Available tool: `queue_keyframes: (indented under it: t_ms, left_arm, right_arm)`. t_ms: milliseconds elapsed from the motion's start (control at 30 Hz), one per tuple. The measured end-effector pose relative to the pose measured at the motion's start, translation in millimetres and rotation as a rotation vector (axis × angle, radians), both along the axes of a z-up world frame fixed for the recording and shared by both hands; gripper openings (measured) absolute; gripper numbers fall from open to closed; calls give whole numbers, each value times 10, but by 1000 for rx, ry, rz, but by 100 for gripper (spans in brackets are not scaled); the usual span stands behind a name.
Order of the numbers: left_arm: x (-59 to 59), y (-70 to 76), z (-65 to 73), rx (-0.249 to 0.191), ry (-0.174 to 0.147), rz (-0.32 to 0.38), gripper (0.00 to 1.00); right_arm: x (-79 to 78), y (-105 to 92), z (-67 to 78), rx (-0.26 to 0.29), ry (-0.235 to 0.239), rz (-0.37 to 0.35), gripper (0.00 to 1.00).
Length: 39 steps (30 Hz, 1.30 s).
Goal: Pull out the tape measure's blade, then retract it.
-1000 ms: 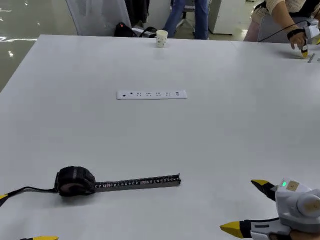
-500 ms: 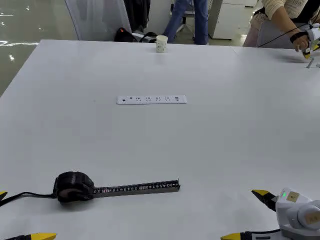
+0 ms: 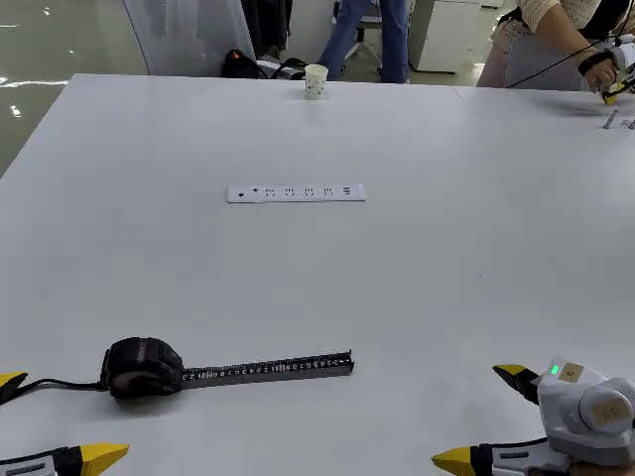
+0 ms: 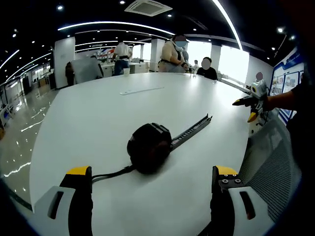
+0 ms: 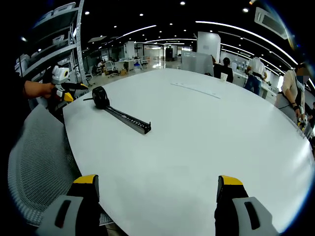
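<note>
Two grippers [image 3: 57,416] [image 3: 482,415], one tape measure [image 3: 144,367]

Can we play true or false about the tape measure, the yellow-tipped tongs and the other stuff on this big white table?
1. The tape measure has its blade partly pulled out, lying flat on the table. True.
2. The right tongs are squeezing the tip of the blade. False: they are open, holding nothing, and well away from the blade.
3. The left tongs are open, close to the tape measure's strap end. True.
4. The paper cup has tipped over next to the tape measure. False: it stands upright at the far edge of the table.
5. A white power strip lies on the table, farther away than the tape measure. True.
</note>
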<state>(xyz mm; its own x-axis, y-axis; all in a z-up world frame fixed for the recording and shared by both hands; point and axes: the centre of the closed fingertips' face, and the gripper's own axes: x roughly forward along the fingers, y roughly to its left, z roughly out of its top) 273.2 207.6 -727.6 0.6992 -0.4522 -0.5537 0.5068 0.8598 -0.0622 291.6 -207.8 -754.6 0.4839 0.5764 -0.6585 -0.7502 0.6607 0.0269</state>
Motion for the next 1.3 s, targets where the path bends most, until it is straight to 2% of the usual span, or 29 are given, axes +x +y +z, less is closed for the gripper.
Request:
queue_keyframes:
  t_ms: [100,267,333,400,500,600,733,800,867,900,933,1000,1067,1200,1300]
  left_arm:
    - [20,-41,-27,22,10,-2,99]
    - [23,-149,-39,18,35,-5,99]
    - [34,-184,-35,15,30,4,99]
    - [104,-112,-35,56,-2,61,99]
    - [64,-219,-48,29,16,28,99]
    - [60,-280,-63,36,17,8,99]
    - [67,-357,-79,17,31,11,99]
    - [76,-394,-85,24,28,7,99]
    - [119,-398,-61,46,2,22,99]
    - [125,-409,-51,41,-3,30,99]
    - [138,-446,-37,13,0,29,99]
    - [154,-469,-28,3,2,33,99]
    - [177,-481,-35,7,10,39,99]
    - [249,-500,-30,23,4,36,99]
    - [306,-529,-4,31,-3,36,99]
  right_arm:
    - [17,50,13,3,8,12,99]
    - [83,87,47,-5,1,26,99]
    - [96,106,45,-12,9,32,99]
    - [117,116,38,-17,14,34,99]
    - [126,163,58,-19,9,65,99]
    - [145,179,27,-40,14,90,99]
    - [154,216,24,-50,29,117,99]
    - [162,233,27,-65,27,142,99]
    - [183,251,34,-74,29,158,99]
    - [196,258,41,-78,28,163,99]
    - [224,259,41,-85,26,170,99]
    - [253,261,38,-99,30,178,99]
    - [269,282,41,-112,31,205,99]
    - [316,326,45,-140,44,241,99]
    - [381,369,71,-155,34,265,99]
